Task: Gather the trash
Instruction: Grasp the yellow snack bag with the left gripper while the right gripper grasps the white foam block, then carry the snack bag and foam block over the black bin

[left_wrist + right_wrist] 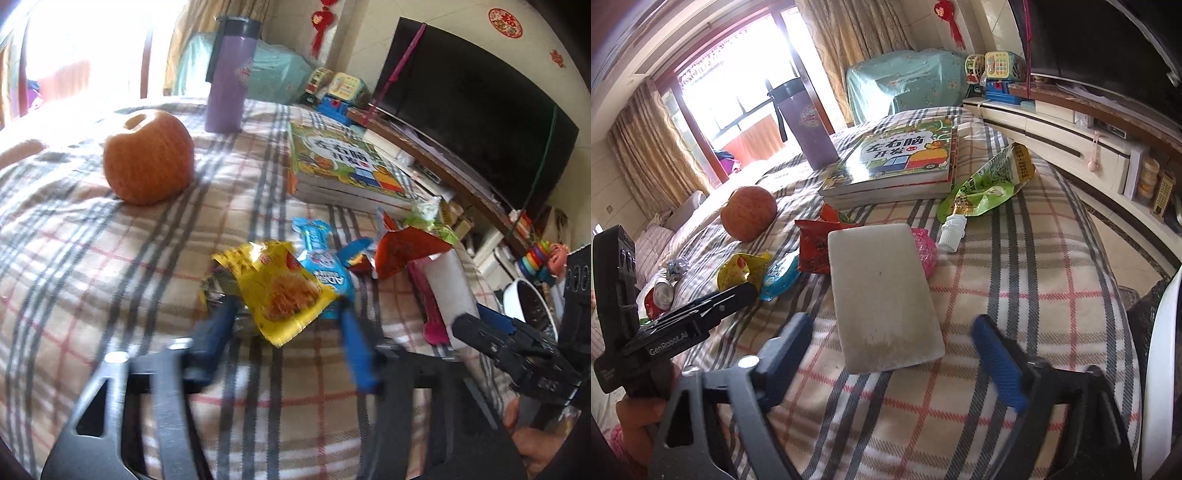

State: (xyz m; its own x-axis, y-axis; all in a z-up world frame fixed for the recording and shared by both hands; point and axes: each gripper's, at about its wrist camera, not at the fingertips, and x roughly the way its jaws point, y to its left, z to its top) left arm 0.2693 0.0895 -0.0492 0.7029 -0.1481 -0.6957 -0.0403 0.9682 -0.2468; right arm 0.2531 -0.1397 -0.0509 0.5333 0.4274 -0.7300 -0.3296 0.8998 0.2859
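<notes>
Left tongs (288, 314) straddle yellow wrapper (284, 291) beside the orange (147, 160), unclenched; pinch its middle. Right tongs (892, 354) gape.

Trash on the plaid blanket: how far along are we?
Done: nothing visibly binned; the inside of the bin can't be judged. In hand: the left gripper has the yellow wrapper between its fingers, grip unclear; the right gripper hangs open over the white block. Left: blue wrapper, red wrapper, green wrapper, small white bottle, all on the blanket.
</notes>
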